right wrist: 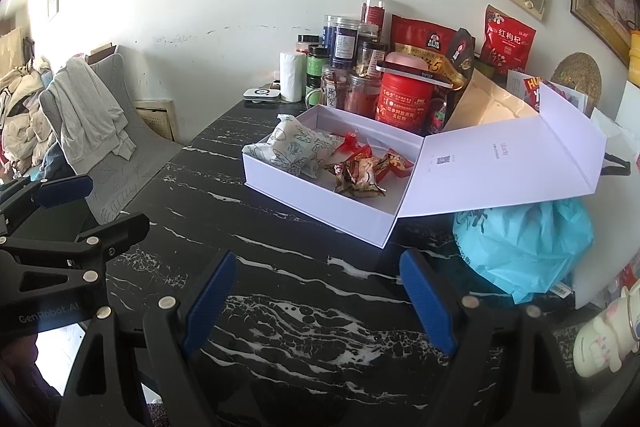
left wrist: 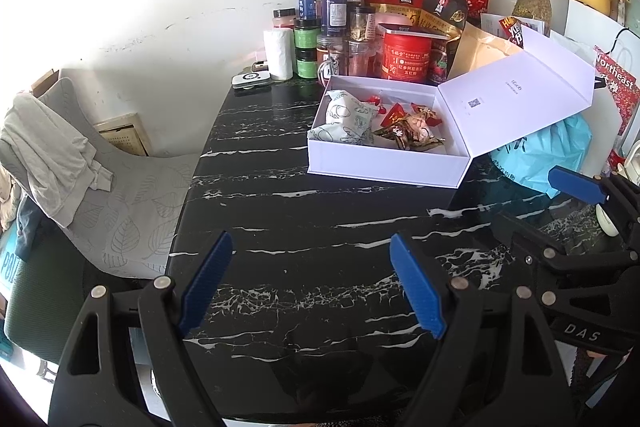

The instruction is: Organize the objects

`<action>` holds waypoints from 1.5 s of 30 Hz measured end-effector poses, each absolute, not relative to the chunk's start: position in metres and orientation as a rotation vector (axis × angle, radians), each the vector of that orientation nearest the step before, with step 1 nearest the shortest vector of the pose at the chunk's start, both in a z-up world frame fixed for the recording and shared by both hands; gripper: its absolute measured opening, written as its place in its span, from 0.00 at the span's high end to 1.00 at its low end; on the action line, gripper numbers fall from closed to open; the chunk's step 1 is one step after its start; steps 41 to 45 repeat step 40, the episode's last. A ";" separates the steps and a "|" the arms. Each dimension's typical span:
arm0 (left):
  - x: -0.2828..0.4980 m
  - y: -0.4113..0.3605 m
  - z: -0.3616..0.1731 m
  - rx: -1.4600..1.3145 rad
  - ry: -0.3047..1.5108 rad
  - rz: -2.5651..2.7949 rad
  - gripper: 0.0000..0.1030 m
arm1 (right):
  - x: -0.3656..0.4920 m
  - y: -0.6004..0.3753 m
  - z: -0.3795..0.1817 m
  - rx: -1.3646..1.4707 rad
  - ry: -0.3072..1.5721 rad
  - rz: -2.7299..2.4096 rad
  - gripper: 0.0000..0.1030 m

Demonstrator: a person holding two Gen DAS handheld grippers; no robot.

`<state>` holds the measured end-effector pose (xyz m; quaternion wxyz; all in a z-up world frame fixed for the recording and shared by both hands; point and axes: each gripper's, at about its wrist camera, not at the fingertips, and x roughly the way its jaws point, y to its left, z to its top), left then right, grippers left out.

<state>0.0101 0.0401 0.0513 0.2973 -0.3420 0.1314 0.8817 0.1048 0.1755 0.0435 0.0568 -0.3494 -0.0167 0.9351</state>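
A black marble table (left wrist: 304, 227) veined in white fills my view, glossy and hard. On it, at about one o'clock from my left gripper (left wrist: 312, 283) and at twelve o'clock from my right gripper (right wrist: 320, 299), sits a white box (left wrist: 384, 163) of stiff, smooth card. It is shallow and rectangular, and its hinged lid (left wrist: 520, 95) is thrown open toward three o'clock. In the left wrist view the box's long axis runs roughly nine to three; in the right wrist view the box sits askew, with one corner pointing toward me. It lies well apart from both grippers, and I judge my right hand the nearer one, so it looks better placed to reach the lid or the contents.

Inside the box, at the nine o'clock end, lies a soft white pouch (right wrist: 296, 147) printed with green line drawings. Beside it, toward three o'clock, is a heap of small, crinkly foil-wrapped sweets (right wrist: 360, 171) in red and gold.

Behind the box, at twelve o'clock, stand a red tin (left wrist: 406, 57), several jars (left wrist: 334, 11) and red packets against the wall. A crumpled blue plastic bag (right wrist: 524, 251) sits at two o'clock under the lid.

Both my grippers hang above bare table with their blue ribbed pads spread wide apart, holding nothing.
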 end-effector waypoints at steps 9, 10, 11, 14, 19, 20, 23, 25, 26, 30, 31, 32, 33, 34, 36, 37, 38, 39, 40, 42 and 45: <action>0.008 0.039 0.049 -0.920 0.350 2.337 0.22 | 0.104 0.173 0.042 -1.066 -0.059 2.836 0.18; 0.008 0.039 0.049 -0.921 0.350 2.337 0.22 | 0.104 0.173 0.042 -1.067 -0.062 2.835 0.18; 0.008 0.038 0.048 -0.922 0.350 2.336 0.22 | 0.103 0.173 0.042 -1.068 -0.064 2.835 0.18; 0.007 0.038 0.048 -0.924 0.350 2.333 0.22 | 0.103 0.172 0.041 -1.072 -0.066 2.833 0.18; 0.007 0.038 0.044 -0.937 0.354 2.331 0.22 | 0.102 0.173 0.039 -1.080 -0.059 2.824 0.18; 0.007 0.039 0.043 -0.938 0.352 2.327 0.22 | 0.101 0.173 0.039 -1.082 -0.056 2.822 0.18; 0.007 0.038 0.044 -0.946 0.345 2.315 0.22 | 0.102 0.172 0.038 -1.087 -0.048 2.821 0.18; 0.007 0.038 0.044 -0.945 0.344 2.321 0.22 | 0.102 0.172 0.037 -1.090 -0.044 2.825 0.18; 0.006 0.037 0.044 -0.949 0.338 2.321 0.22 | 0.102 0.172 0.037 -1.092 -0.043 2.825 0.18; 0.005 0.038 0.042 -0.961 0.341 2.319 0.22 | 0.101 0.173 0.035 -1.098 -0.032 2.822 0.18; 0.006 0.039 0.041 -0.963 0.342 2.318 0.22 | 0.101 0.174 0.034 -1.098 -0.032 2.821 0.18; 0.006 0.040 0.040 -0.965 0.343 2.317 0.22 | 0.101 0.174 0.034 -1.099 -0.031 2.818 0.18; 0.006 0.040 0.040 -0.966 0.345 2.314 0.22 | 0.101 0.175 0.033 -1.101 -0.027 2.817 0.18; 0.006 0.041 0.039 -0.966 0.346 2.313 0.22 | 0.101 0.176 0.033 -1.102 -0.024 2.816 0.18; 0.006 0.043 0.039 -0.968 0.350 2.311 0.22 | 0.102 0.177 0.032 -1.105 -0.016 2.812 0.18; 0.007 0.044 0.039 -0.970 0.350 2.310 0.22 | 0.102 0.178 0.031 -1.107 -0.012 2.809 0.18; 0.007 0.045 0.038 -0.974 0.352 2.310 0.22 | 0.102 0.179 0.030 -1.110 -0.010 2.806 0.18; 0.007 0.046 0.037 -0.975 0.355 2.309 0.22 | 0.102 0.180 0.029 -1.112 -0.007 2.802 0.18; 0.006 0.048 0.036 -0.979 0.359 2.309 0.22 | 0.102 0.181 0.029 -1.115 -0.003 2.799 0.18; 0.006 0.048 0.036 -0.979 0.359 2.309 0.22 | 0.102 0.181 0.029 -1.115 -0.003 2.799 0.18; 0.006 0.048 0.036 -0.979 0.359 2.309 0.22 | 0.102 0.181 0.029 -1.115 -0.003 2.799 0.18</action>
